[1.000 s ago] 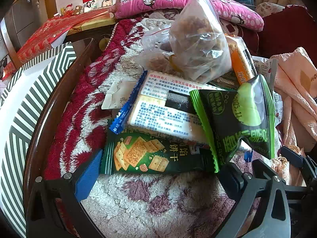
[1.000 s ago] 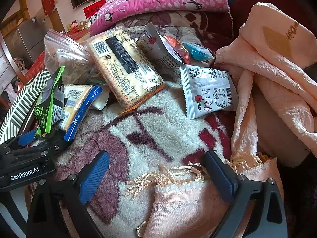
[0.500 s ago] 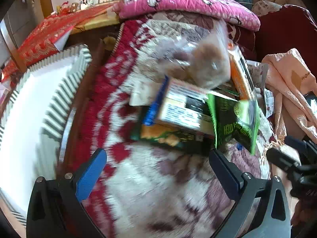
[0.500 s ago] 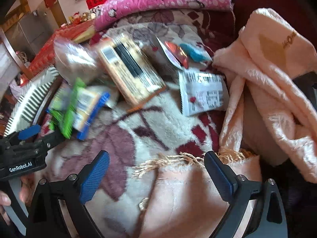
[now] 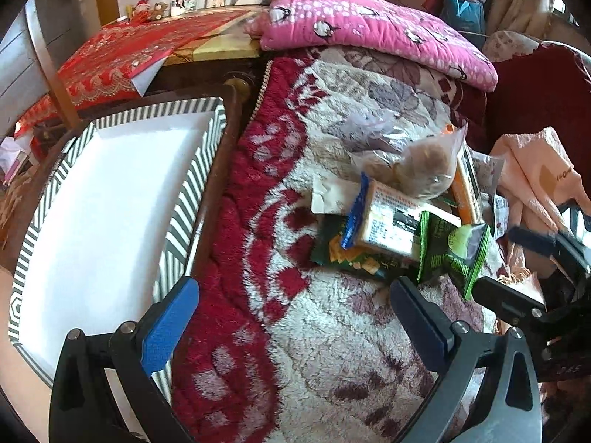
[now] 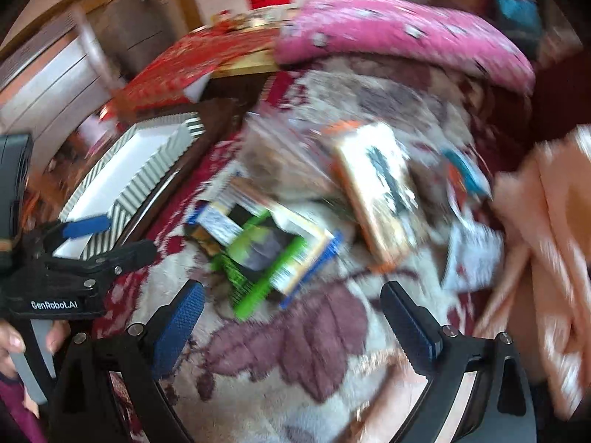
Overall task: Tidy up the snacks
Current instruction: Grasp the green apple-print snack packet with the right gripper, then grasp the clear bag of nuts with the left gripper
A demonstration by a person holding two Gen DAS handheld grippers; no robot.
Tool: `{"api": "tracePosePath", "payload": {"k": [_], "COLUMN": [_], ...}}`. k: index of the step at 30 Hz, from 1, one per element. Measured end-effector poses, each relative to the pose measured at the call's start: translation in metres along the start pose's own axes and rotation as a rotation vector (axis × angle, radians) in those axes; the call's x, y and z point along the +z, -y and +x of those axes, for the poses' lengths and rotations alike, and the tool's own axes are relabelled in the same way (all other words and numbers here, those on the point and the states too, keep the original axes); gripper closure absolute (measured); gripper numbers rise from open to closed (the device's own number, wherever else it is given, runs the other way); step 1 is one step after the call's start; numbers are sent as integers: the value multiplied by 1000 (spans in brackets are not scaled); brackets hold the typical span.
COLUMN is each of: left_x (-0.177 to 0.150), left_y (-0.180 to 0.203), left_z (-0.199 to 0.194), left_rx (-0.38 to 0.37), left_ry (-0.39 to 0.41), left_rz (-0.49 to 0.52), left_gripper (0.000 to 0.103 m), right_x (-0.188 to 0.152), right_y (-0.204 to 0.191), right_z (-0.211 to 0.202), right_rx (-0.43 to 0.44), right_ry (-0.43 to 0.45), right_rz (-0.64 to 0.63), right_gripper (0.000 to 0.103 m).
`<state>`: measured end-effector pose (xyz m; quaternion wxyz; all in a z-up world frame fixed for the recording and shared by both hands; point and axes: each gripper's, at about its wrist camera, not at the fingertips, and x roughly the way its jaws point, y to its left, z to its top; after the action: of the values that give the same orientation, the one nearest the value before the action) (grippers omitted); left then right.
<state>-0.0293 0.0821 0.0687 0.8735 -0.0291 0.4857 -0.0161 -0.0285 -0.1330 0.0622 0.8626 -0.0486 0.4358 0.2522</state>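
A heap of snacks lies on the fleecy red and white blanket (image 5: 280,221). In it are a green bag (image 5: 450,254), a white cracker pack with a blue edge (image 5: 388,221), a dark green cracker packet (image 5: 347,258), a clear bag of brown pieces (image 5: 417,170) and an orange-edged pack (image 5: 466,188). My left gripper (image 5: 291,313) is open and empty, short of the heap and left of it. The right wrist view is motion-blurred. In it my right gripper (image 6: 295,313) is open and empty just before the green bag (image 6: 258,254).
A striped box with a white inside (image 5: 110,214) stands left of the blanket behind a dark wooden rail (image 5: 218,170). A pink pillow (image 5: 369,26) lies at the back. Peach cloth (image 5: 535,184) is bunched at the right. A hand (image 6: 7,339) holds the left gripper (image 6: 110,241).
Both grippers have drawn back from the heap and swung left. The striped box now fills the left of the left wrist view. The snacks have not been taken up.
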Motion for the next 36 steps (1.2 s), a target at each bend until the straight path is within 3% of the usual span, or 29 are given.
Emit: {"api": "tracePosePath", "payload": {"k": [3, 9, 15, 16, 17, 18, 21, 28, 36], "left_x": [1, 1, 4, 5, 6, 7, 11, 28, 58], "left_y": [-4, -16, -16, -16, -15, -13, -9, 10, 50], "left_z": [-3, -2, 2, 2, 2, 3, 5, 5, 12], "left_rx": [18, 24, 27, 25, 23, 22, 15, -17, -49], "left_ry": [5, -9, -17, -15, -14, -13, -18, 4, 26], "left_rz": [0, -37, -34, -33, -32, -29, -17, 3, 105], "left_gripper": [0, 0, 0, 0, 0, 0, 0, 0, 0], "right_x": [9, 21, 25, 26, 27, 27, 28, 9, -23], "right_y": [-14, -33, -35, -34, -33, -30, -21, -4, 18], "right_z": [4, 26, 45, 49, 52, 55, 55, 46, 37], "right_rx": [17, 37, 25, 27, 49, 69, 102, 100, 85], "right_ry": [-3, -94, -150, -159, -177, -195, -195, -208, -231], "right_rz": [-134, -357, -436, -437, -426, -408, -336, -237, -98], "right_gripper": [5, 5, 5, 7, 18, 39, 51, 54, 56]}}
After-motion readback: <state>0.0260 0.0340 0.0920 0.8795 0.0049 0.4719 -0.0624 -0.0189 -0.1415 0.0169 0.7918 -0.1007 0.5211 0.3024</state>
